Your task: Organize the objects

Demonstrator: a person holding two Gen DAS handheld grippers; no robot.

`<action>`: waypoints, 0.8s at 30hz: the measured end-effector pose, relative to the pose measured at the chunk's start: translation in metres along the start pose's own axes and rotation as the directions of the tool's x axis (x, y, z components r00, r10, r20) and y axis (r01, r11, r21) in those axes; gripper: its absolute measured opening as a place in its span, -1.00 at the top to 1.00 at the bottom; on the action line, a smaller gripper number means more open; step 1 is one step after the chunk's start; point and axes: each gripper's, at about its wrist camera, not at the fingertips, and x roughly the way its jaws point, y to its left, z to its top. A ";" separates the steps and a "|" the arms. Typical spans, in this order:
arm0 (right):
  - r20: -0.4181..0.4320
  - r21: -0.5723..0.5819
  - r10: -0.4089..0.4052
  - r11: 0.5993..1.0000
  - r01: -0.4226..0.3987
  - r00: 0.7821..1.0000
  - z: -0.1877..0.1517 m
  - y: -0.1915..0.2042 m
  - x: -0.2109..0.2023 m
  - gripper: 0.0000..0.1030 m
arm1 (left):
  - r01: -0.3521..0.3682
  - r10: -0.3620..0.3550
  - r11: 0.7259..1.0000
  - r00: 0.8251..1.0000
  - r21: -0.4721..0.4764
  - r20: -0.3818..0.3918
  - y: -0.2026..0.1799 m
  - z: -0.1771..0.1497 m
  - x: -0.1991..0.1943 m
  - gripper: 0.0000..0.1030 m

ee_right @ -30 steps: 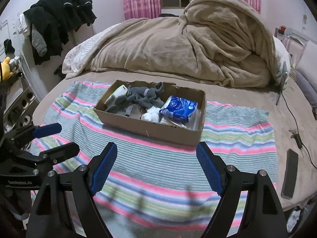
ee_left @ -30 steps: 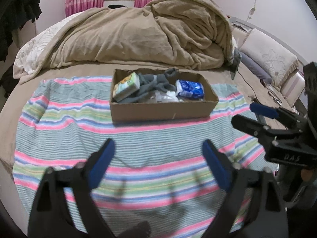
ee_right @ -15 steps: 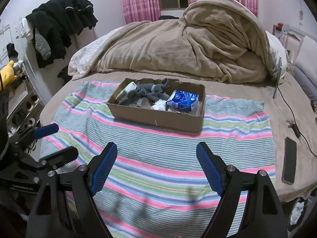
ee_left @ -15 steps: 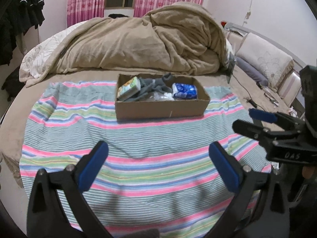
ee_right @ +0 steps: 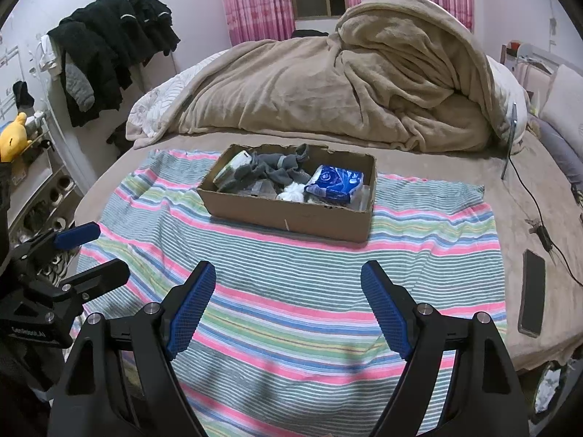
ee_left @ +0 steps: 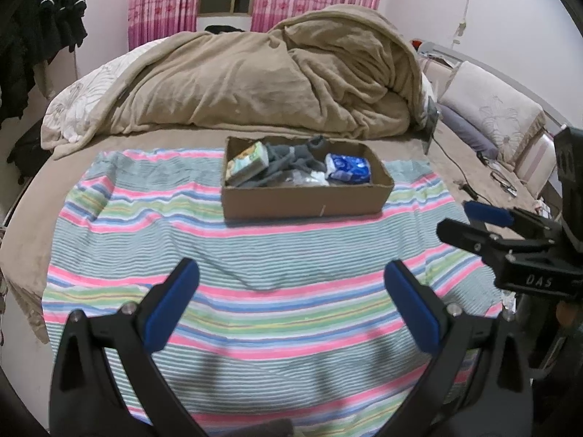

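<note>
My left tool (ee_left: 289,284) hangs over the near part of the striped blanket (ee_left: 255,313) with its blue pads spread wide and nothing between them. My right tool (ee_right: 288,286) is beside it, also spread and empty, above the same stripes. Farther up the blanket sits the cardboard box (ee_right: 291,218), resting flat on the bed (ee_right: 455,167). Inside it, a green-and-white packet (ee_left: 247,162) leans at the left end, grey socks (ee_left: 291,162) lie tangled in the middle, and a blue packet (ee_right: 335,182) sits at the right end. A dark phone (ee_right: 532,293) lies on the bed to the right of the blanket. Behind the box, a tan duvet (ee_left: 277,80) is heaped up.
</note>
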 end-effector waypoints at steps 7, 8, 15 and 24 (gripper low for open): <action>-0.007 0.005 -0.011 1.000 0.011 1.000 0.005 -0.004 0.003 -0.64 | -0.008 0.007 1.000 1.000 -0.024 -0.015 0.007 0.002 0.006 -0.99; -0.004 0.005 -0.013 1.000 0.013 1.000 0.006 -0.004 0.002 -0.64 | -0.004 0.004 1.000 1.000 -0.022 -0.013 0.007 0.003 0.006 -0.99; -0.008 0.019 -0.013 1.000 0.013 1.000 0.006 -0.010 0.006 -0.64 | -0.005 0.005 1.000 1.000 -0.015 -0.018 0.005 0.004 0.009 -0.99; -0.004 0.030 -0.010 0.999 0.010 1.000 0.007 -0.013 0.007 -0.64 | -0.004 0.004 1.000 1.000 -0.009 -0.022 0.004 0.005 0.012 -0.99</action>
